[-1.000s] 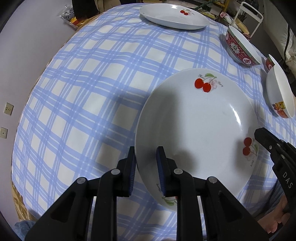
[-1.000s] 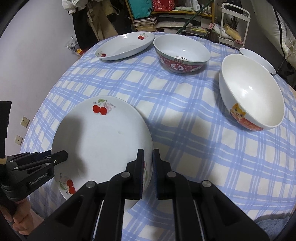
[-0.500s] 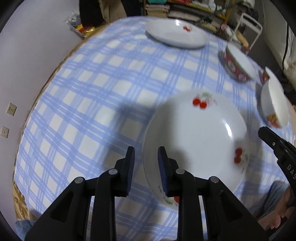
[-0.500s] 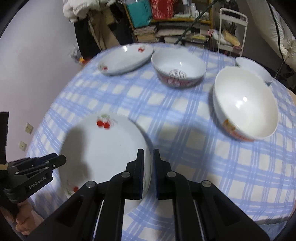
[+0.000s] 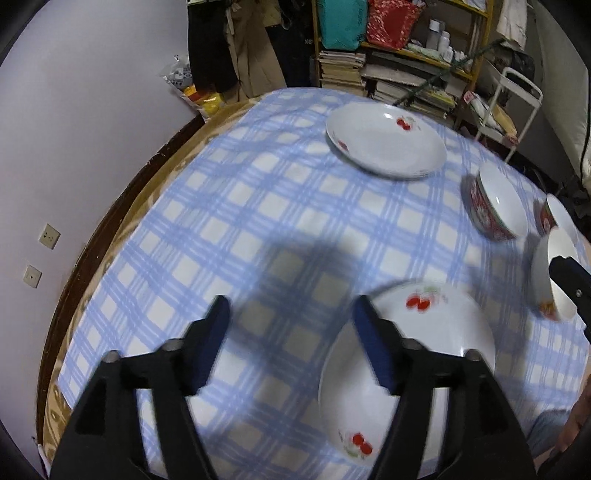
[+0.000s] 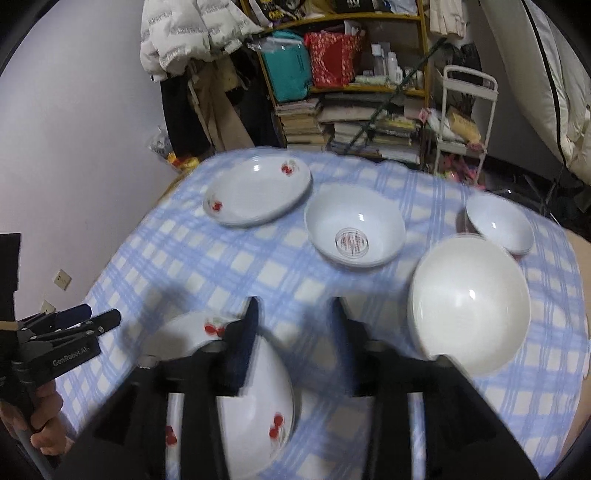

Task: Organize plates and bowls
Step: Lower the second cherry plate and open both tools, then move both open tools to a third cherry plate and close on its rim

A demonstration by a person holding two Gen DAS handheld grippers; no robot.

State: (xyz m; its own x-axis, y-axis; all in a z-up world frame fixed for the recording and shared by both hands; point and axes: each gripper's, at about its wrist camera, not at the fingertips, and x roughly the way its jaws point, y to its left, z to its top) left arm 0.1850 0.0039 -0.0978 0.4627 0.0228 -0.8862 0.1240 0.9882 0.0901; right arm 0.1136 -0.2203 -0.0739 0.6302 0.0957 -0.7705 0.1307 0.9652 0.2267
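Lilac wall (image 5: 92,129) w/ sockets; cluttered bookshelf (image 6: 351,92) behind.

A blue-and-white checked cloth (image 5: 258,229) covered the tabletop (image 5: 122,206), whose dark wooden rim showed along the left edge. Beyond it stood a yellow-framed shelf (image 6: 369,88) crowded with stacked books (image 6: 354,125), a teal bag (image 6: 288,70), a red bag (image 6: 334,59) and small bottles (image 6: 386,62). A white puffy jacket (image 6: 184,33) hung over dark clothes (image 6: 184,110) beside the shelf. A white wire cart (image 6: 465,125) stood to the right of the books. Two wall sockets (image 5: 49,235) sat low on the pale wall (image 5: 74,110), and a plastic bag (image 5: 184,79) with something yellow below it lay on the floor near the clothes.
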